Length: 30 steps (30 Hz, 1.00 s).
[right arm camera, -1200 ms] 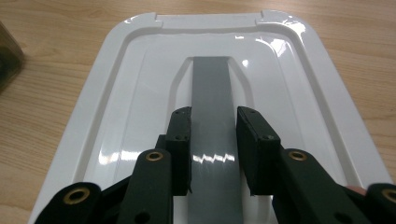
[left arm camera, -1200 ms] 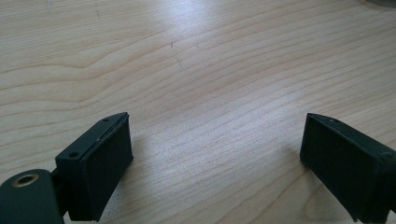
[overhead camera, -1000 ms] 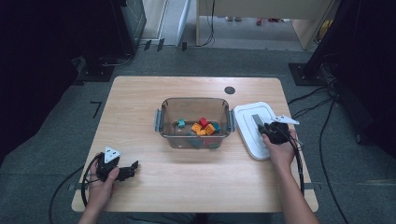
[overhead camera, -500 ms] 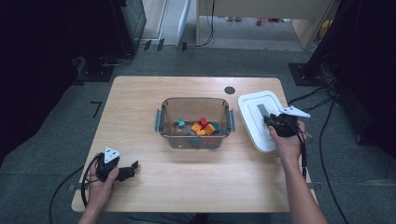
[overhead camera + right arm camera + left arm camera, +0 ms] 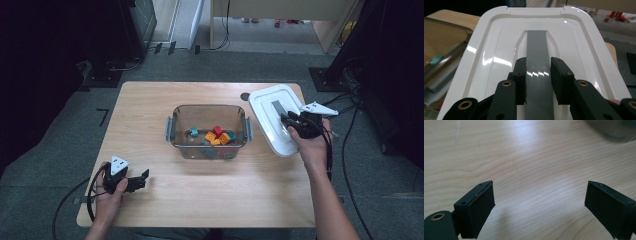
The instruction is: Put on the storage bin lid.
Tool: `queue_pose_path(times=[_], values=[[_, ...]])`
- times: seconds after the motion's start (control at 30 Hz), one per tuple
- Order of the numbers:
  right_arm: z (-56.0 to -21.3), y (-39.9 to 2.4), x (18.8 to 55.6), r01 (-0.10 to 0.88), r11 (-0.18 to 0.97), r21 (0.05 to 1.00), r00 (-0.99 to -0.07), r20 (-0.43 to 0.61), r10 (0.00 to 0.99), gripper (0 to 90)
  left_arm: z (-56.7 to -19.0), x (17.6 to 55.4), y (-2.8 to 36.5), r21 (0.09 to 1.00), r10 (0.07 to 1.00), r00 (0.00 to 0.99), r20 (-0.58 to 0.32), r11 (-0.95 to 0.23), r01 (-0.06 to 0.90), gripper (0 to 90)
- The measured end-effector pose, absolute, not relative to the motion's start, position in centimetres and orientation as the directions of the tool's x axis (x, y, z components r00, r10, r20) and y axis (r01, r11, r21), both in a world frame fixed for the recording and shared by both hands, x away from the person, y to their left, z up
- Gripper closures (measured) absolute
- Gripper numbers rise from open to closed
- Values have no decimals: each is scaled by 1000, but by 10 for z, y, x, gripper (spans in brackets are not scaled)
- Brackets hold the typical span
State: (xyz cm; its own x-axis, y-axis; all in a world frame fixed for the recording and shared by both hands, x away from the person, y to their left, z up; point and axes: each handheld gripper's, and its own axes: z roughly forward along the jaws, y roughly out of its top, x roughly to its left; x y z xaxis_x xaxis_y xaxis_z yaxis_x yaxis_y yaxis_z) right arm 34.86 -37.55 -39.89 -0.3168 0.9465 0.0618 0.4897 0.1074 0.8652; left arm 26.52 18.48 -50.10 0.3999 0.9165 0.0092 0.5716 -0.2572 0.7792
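My right gripper (image 5: 291, 120) is clenched on the grey handle strip (image 5: 537, 62) that runs down the middle of the white lid (image 5: 272, 117). In the right gripper view both fingers (image 5: 520, 80) press the sides of that raised strip, one on each side, and the lid spreads away ahead of them. I read the lid as lifted clear of the surface (image 5: 150, 120) and tilted, its far end higher, hanging at the right end of the surface just beside the container's right handle.

The clear plastic container (image 5: 175, 131) stands open near the middle of the surface, upright, with a grey handle at each short end. Inside it lie small blocks: orange (image 5: 210, 136) and red (image 5: 217, 130) ones bunched together right of centre, teal ones (image 5: 194, 132) beside them.

My left gripper (image 5: 141, 176) rests at the near left corner of the surface, well apart from the container. Its fingers (image 5: 477, 210) are released and stand wide, with bare wood grain between them in the left gripper view and nothing touching either pad. A corner of the container shows blurred at the top right of that view.

A small dark round mark (image 5: 244, 96) sits on the surface behind the container.
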Motion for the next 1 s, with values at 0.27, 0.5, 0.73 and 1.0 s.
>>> queue_pose_path(times=[0.27,0.5,0.73,1.0], values=[[-372,-355,348,449,168,878,-425,44,904,681,-486,264,169,809,895,445,-41,-231,540,91],[-359,-325,354,419,235,877,-538,31,842,681,-474,265,159,825,880,473,-38,-239,512,91],[-359,-292,362,388,304,870,-632,11,775,681,-467,268,152,834,872,488,-38,-241,496,92],[-366,-253,373,344,400,849,-738,-20,675,681,-462,274,145,841,863,502,-58,-228,490,91]])
